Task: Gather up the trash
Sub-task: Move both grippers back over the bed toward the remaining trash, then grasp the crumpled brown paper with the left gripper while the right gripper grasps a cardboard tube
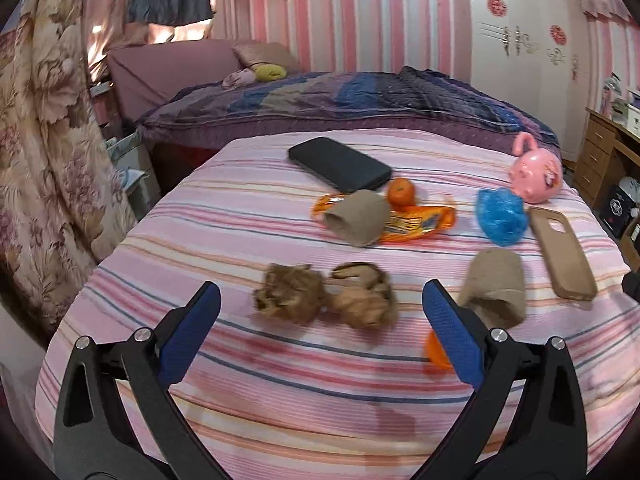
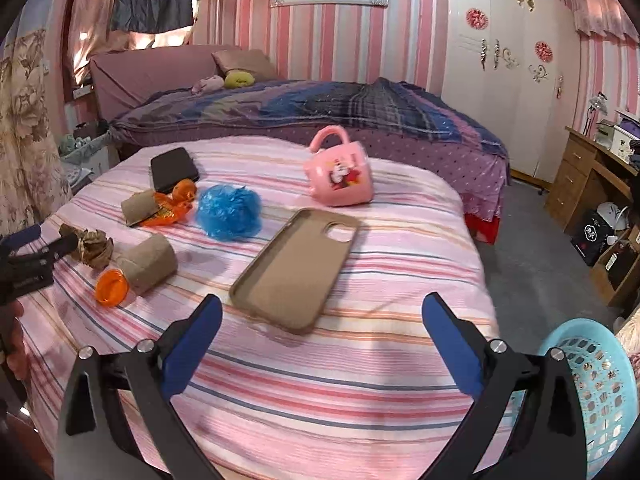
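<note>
Trash lies on a pink striped cloth (image 1: 240, 216). Two crumpled brown paper balls (image 1: 290, 294) (image 1: 364, 296) sit just ahead of my open, empty left gripper (image 1: 320, 300). A cardboard tube (image 1: 494, 288) lies by its right finger, an orange cap (image 1: 436, 354) beneath it. Farther off are another tube (image 1: 356, 218) on an orange wrapper (image 1: 416, 222) and a crumpled blue plastic bag (image 1: 500, 216). My right gripper (image 2: 322, 312) is open and empty, hovering near a tan phone case (image 2: 296, 268). A light blue mesh basket (image 2: 596, 392) stands at its lower right.
A black phone (image 1: 340, 164), a small orange (image 1: 400, 192) and a pink mug (image 2: 340, 176) also lie on the cloth. A bed with a purple quilt (image 2: 300, 108) is behind. A wooden desk (image 2: 592, 172) and boxes stand on the right.
</note>
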Demonstrator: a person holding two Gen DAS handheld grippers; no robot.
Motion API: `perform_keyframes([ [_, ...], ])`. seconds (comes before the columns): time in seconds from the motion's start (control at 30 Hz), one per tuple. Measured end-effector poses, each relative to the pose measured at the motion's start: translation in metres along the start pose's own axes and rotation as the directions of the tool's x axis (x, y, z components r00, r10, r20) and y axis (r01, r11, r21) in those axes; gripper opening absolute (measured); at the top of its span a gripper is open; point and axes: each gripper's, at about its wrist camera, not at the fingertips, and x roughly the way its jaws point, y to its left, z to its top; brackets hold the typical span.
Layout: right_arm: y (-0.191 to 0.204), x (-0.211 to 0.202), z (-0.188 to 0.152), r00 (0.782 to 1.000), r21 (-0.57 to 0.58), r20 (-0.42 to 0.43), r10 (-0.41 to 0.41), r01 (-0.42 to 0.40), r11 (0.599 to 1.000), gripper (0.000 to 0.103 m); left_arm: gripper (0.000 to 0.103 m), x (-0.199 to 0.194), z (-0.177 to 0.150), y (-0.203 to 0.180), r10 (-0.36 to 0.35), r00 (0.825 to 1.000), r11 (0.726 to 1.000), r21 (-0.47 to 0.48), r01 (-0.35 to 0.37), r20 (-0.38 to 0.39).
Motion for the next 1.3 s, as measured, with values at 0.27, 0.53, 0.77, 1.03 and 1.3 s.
perform_keyframes([
  [0.27, 0.013, -0.002, 0.004, 0.999, 0.025, 0.01, 0.031, -0.031, 0.999, 0.098, 0.097, -0.006, -0.004, 0.001, 0.04, 0.998, 0.999, -0.001, -0.04, -0.04],
  [0.53, 0.017, -0.012, 0.002, 0.999, 0.02, -0.005, 0.044, -0.044, 0.999, 0.098, 0.097, -0.016, 0.009, 0.003, -0.001, 0.997, 1.0, -0.025, -0.001, -0.082],
  [0.77, 0.023, -0.008, -0.002, 0.999, 0.018, -0.04, 0.01, -0.009, 1.0, 0.098, 0.097, 0.014, 0.007, 0.015, -0.02, 0.993, 0.998, -0.059, 0.013, -0.117],
  [1.03, 0.044, -0.007, 0.016, 0.999, -0.019, -0.033, -0.002, 0.001, 1.0, 0.098, 0.091, 0.025, 0.013, 0.019, -0.052, 0.988, 0.995, -0.089, 0.04, -0.144],
  [1.3, 0.066, 0.023, 0.025, 0.999, -0.04, -0.015, 0.048, -0.048, 0.998, 0.098, 0.088, 0.029, 0.004, 0.038, -0.036, 0.987, 0.998, -0.051, 0.029, -0.159],
])
